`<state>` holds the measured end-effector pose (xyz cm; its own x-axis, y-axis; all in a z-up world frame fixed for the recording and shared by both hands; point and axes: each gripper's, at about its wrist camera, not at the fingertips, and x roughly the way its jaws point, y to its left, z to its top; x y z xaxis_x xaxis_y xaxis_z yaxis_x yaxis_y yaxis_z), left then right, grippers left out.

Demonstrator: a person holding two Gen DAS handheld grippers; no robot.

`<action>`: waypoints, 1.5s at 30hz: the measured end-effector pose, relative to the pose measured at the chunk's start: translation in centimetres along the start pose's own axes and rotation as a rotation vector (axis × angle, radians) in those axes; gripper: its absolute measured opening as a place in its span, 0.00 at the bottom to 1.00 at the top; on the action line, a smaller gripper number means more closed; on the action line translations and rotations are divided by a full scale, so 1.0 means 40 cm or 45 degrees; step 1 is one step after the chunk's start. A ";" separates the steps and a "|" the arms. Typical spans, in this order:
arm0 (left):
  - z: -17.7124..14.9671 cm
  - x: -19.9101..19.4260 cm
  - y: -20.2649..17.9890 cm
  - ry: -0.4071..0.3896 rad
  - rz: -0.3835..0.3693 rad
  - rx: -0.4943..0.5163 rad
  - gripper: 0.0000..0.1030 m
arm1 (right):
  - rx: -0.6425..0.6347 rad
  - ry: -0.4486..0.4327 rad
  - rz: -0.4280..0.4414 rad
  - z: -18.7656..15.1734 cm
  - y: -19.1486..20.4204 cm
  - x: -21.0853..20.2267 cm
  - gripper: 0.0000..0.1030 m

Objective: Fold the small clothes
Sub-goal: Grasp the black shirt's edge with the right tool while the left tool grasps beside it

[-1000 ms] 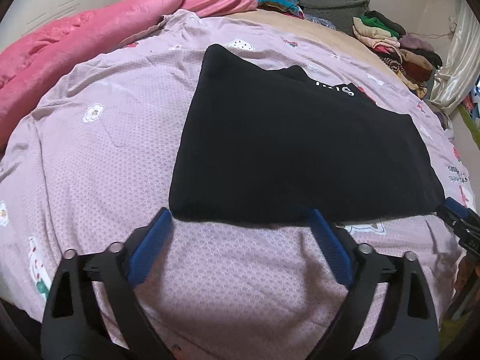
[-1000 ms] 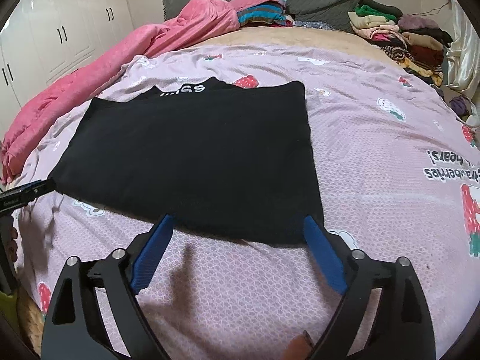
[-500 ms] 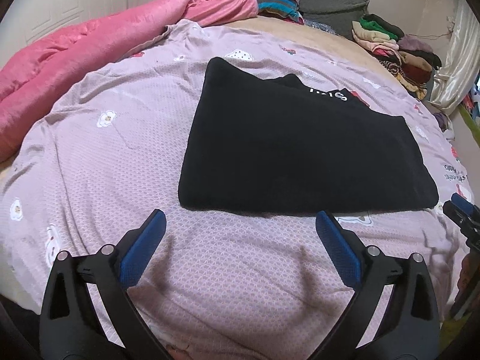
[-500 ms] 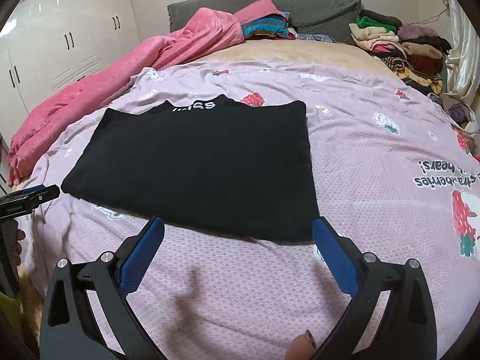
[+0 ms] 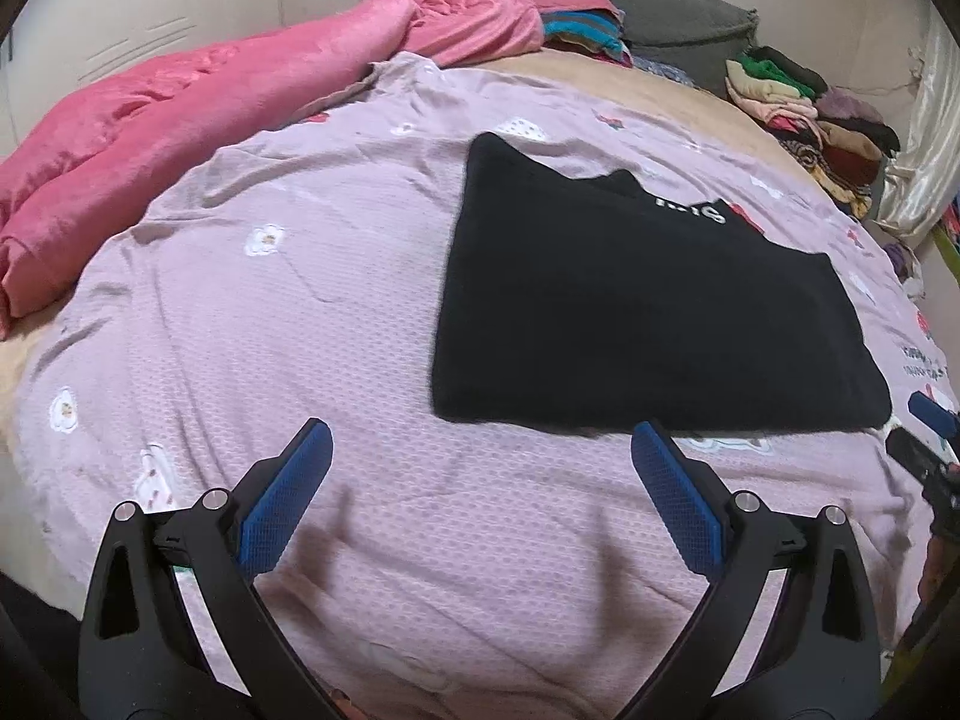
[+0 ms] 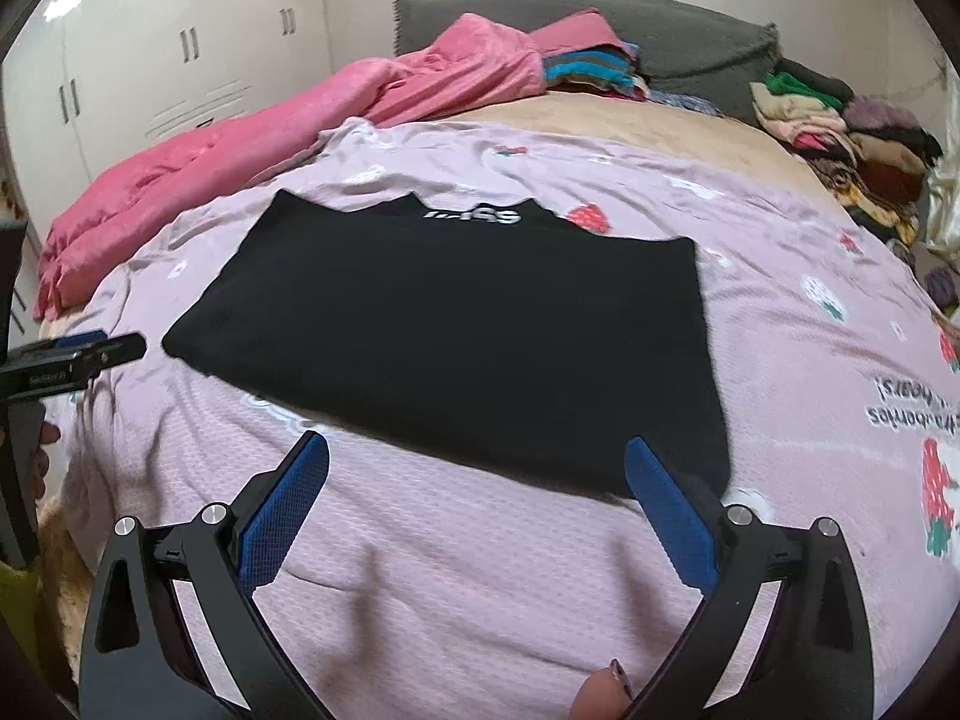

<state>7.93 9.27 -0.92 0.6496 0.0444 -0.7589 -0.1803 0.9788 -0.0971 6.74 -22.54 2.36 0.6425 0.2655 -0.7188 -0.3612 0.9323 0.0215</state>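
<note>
Shirt (image 5: 648, 312) lies folded flat on the bedspread (image 5: 270, 330), so we've got both grippers, left (image 5: 480, 480) and right (image 6: 477, 489), spread wide and empty just short of its near edge, probably between folds.

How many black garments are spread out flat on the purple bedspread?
1: the black garment, folded into a rectangle, lies mid-bedspread ahead of both grippers. Dark clothes in the pile by the headboard may hide more.

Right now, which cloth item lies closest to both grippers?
The black garment, flat on the lilac sheet; the pink blanket lies farther away.
</note>
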 end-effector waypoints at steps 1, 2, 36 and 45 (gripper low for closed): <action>0.001 0.001 0.008 -0.002 0.006 -0.007 0.91 | -0.017 0.002 0.006 0.003 0.017 0.006 0.96; 0.002 0.003 0.020 -0.003 0.013 -0.020 0.91 | -0.031 0.003 0.012 0.004 0.030 0.012 0.96; 0.202 0.141 0.126 0.010 0.111 -0.013 0.91 | -0.565 0.047 0.067 0.073 0.436 0.268 0.96; 0.241 0.189 0.115 0.033 0.100 0.004 0.91 | -0.634 0.049 0.008 0.104 0.475 0.335 0.96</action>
<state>19.14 16.05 -0.89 0.6143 0.1158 -0.7805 -0.2273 0.9732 -0.0345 11.32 -0.24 -3.97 0.6172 0.2525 -0.7452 -0.6497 0.6978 -0.3017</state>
